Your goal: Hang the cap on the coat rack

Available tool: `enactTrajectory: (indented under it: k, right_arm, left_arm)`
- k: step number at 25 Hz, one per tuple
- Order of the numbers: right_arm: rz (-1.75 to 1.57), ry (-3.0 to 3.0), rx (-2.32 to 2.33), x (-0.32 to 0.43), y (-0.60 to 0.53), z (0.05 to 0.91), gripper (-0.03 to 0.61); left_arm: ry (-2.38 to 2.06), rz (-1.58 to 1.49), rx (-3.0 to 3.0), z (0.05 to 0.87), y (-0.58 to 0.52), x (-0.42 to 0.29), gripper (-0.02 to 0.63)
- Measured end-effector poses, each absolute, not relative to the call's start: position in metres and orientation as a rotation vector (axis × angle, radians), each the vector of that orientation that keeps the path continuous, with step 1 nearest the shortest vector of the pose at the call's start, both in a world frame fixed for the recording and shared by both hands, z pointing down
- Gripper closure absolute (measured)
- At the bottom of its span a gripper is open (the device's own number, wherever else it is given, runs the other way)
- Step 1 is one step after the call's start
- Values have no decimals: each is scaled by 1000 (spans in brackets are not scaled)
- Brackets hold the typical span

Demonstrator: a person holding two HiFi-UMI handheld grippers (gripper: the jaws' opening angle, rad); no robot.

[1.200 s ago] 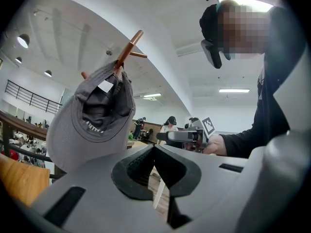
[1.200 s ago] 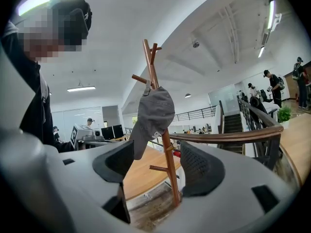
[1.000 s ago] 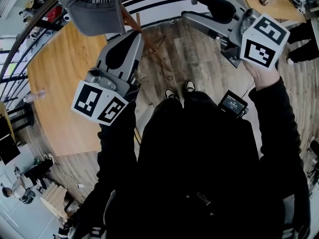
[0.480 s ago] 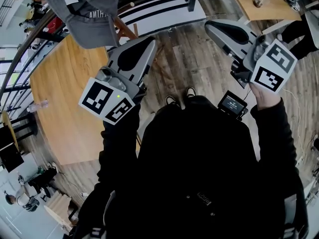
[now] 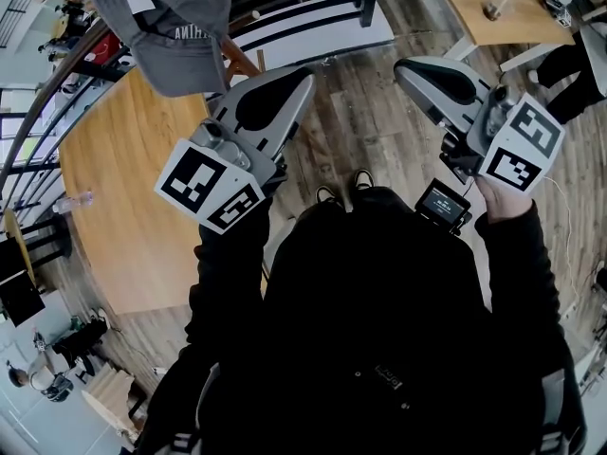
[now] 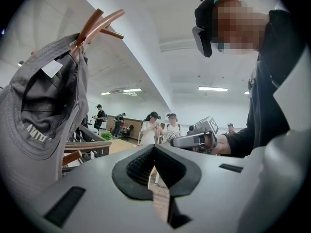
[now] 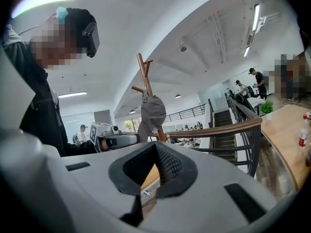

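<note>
The grey cap hangs on a peg of the brown wooden coat rack, high at the left in the head view, and neither gripper touches it. In the left gripper view the cap hangs close by at the left, inside showing. My left gripper is below and right of it, shut with nothing between its pads. My right gripper is farther right, also shut and empty. The right gripper view shows the cap and the rack's pole some way ahead.
A round wooden table lies below at the left, beside a curved handrail. A black-framed chair stands behind the rack. Another table with cups is at the top right. People stand in the background.
My right gripper's jaws have gone from open to shut and it has drawn back toward me. The left gripper shifted slightly right. The cap stays on the rack.
</note>
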State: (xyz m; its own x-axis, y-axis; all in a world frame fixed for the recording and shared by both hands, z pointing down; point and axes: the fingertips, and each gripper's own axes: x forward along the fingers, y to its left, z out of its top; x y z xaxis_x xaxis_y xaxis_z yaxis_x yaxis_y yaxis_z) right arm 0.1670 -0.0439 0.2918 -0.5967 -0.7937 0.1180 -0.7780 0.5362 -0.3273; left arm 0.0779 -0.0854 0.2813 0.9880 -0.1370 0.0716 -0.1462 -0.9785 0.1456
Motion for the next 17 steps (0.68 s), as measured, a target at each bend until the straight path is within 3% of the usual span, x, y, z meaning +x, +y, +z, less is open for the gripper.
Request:
enactTrajectory:
  k: [17]
  right_arm:
    - [-549,2728,-1341,159,-44,279,561]
  left_arm:
    - [-197,76,2968,279,-68,90,609]
